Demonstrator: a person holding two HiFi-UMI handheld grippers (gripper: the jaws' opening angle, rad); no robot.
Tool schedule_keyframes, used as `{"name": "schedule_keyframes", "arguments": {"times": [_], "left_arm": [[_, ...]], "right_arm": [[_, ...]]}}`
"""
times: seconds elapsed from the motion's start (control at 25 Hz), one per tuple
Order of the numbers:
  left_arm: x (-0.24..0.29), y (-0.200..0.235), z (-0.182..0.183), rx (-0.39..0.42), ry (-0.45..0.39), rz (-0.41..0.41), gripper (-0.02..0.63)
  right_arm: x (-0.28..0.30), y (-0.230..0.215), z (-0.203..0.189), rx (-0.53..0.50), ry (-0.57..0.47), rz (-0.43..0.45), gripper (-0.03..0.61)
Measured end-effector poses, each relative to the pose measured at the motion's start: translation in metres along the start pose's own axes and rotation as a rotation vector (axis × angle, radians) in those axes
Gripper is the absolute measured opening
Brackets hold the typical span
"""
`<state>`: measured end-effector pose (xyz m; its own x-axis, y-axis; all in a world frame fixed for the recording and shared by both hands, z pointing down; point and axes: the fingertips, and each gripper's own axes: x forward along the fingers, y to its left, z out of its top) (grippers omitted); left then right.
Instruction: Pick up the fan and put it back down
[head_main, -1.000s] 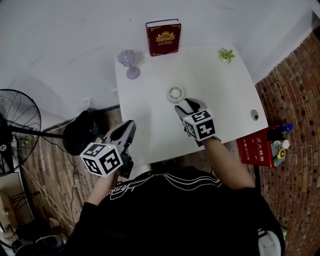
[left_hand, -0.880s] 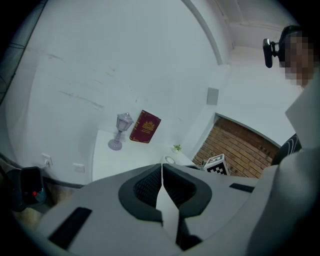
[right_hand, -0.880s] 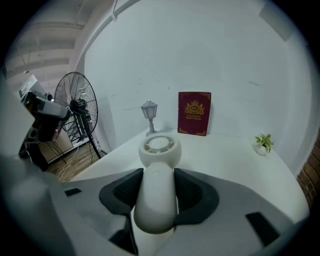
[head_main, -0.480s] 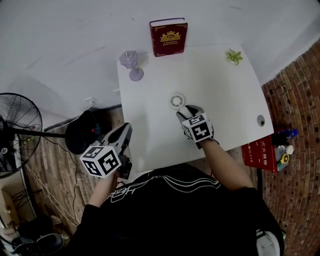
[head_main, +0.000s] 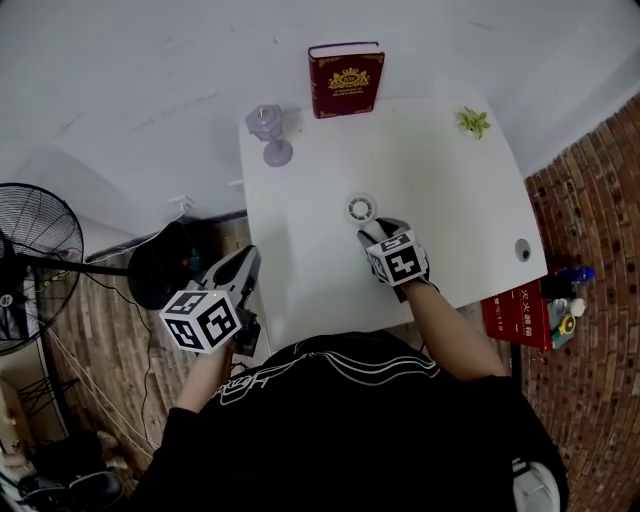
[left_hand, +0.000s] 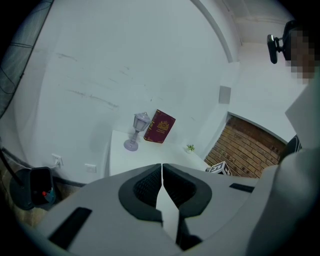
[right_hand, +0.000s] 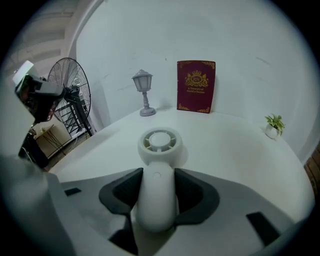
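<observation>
Clamping the white handheld fan (right_hand: 159, 150) by its handle with the right gripper (right_hand: 157, 176), with both dark pads pressing on the sides of the handle. Pointing the round fan head away from the person, toward the back wall. Holding the handheld fan low at the white table (head_main: 450, 190), near the middle of the tabletop and slightly toward the front edge. Not showing clearly whether the fan head is touching the surface. Angling the right gripper downward over the front part of the table.

Holding the left gripper (head_main: 250, 256) off the table's left edge, over the brick-patterned floor (head_main: 90, 350), well apart from the handheld fan. Pressing its jaws together with nothing between them.

Standing upright at the back of the table, against the wall: a maroon book (head_main: 346, 78) with gold print on its cover. Standing just left of the book, near the rear left corner: a small lantern lamp (head_main: 268, 132). Sitting at the rear right corner: a small potted plant (head_main: 473, 122). Standing on the floor, well left of the table: a black pedestal fan (head_main: 30, 260).
</observation>
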<state>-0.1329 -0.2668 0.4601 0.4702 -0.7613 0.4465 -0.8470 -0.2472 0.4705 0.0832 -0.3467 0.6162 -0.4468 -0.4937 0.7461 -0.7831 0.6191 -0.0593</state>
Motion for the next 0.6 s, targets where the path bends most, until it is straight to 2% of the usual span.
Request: {"name": "schedule_keyframes", "arguments": {"times": [0.2,0.36,0.6], "left_arm": [[0.000,-0.003,0.001,0.017,0.000,-0.005,0.034],[-0.005,-0.006,0.003,0.025,-0.002,-0.016,0.034],[-0.014,-0.012,-0.002,0.019,-0.011,-0.037,0.034]], "right_arm": [[0.000,-0.001,0.000,0.010,-0.005,-0.005,0.201],[-0.005,-0.004,0.002,0.050,-0.032,-0.017,0.321],[-0.039,-0.001,0.025,0.076,-0.158,-0.001,0.354]]}}
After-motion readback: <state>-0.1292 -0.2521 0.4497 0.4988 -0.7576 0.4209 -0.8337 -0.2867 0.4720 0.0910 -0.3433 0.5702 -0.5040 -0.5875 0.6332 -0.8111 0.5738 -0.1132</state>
